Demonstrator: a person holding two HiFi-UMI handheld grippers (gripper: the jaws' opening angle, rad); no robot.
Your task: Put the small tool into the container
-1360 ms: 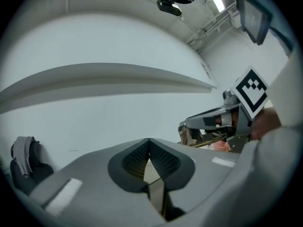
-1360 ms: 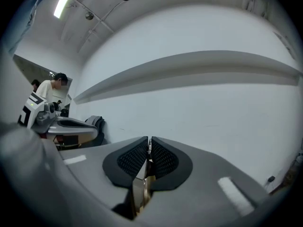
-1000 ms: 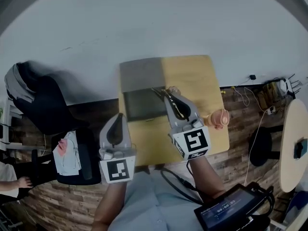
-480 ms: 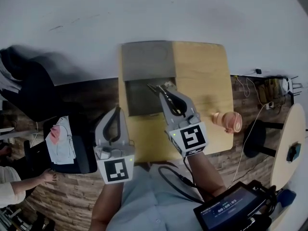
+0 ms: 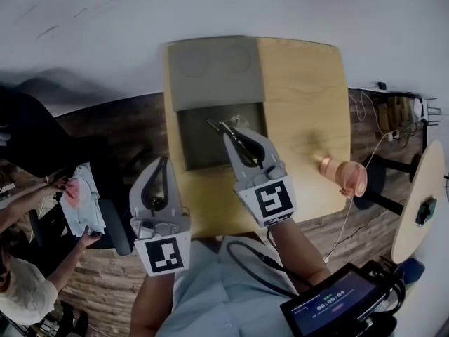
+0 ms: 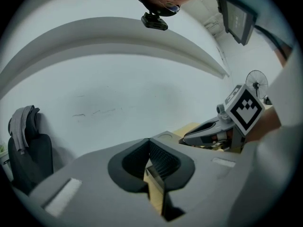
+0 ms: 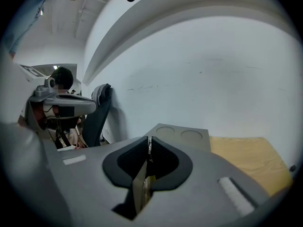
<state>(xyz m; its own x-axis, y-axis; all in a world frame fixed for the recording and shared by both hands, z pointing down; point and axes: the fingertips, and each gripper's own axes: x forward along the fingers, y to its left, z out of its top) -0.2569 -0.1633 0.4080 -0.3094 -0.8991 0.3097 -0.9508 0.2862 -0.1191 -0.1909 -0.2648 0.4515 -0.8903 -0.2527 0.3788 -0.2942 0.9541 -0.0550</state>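
Observation:
The grey container [image 5: 191, 148] sits open at the far left of the wooden table [image 5: 309, 118], its lid [image 5: 214, 72] folded back. My right gripper [image 5: 229, 133] hovers over the container's dark inside, shut on the small tool [image 5: 219, 126], a thin metal piece that juts past the jaw tips. In the right gripper view the tool [image 7: 148, 146] shows as a sliver pinched between the pads, with the lid [image 7: 182, 136] beyond. My left gripper [image 5: 164, 161] is held by the table's near left edge, shut with nothing in it; its tips [image 6: 149, 142] meet.
A peach-coloured object [image 5: 347, 176] lies at the table's right edge. A black chair [image 5: 42, 146] and a person's hands holding a cloth [image 5: 76, 201] are at the left. A round table [image 5: 417, 202] stands at the right, a screen [image 5: 333, 306] near my body.
The right gripper, still holding the tool, has moved left from the container's right edge to over its inside. The left gripper has stayed shut.

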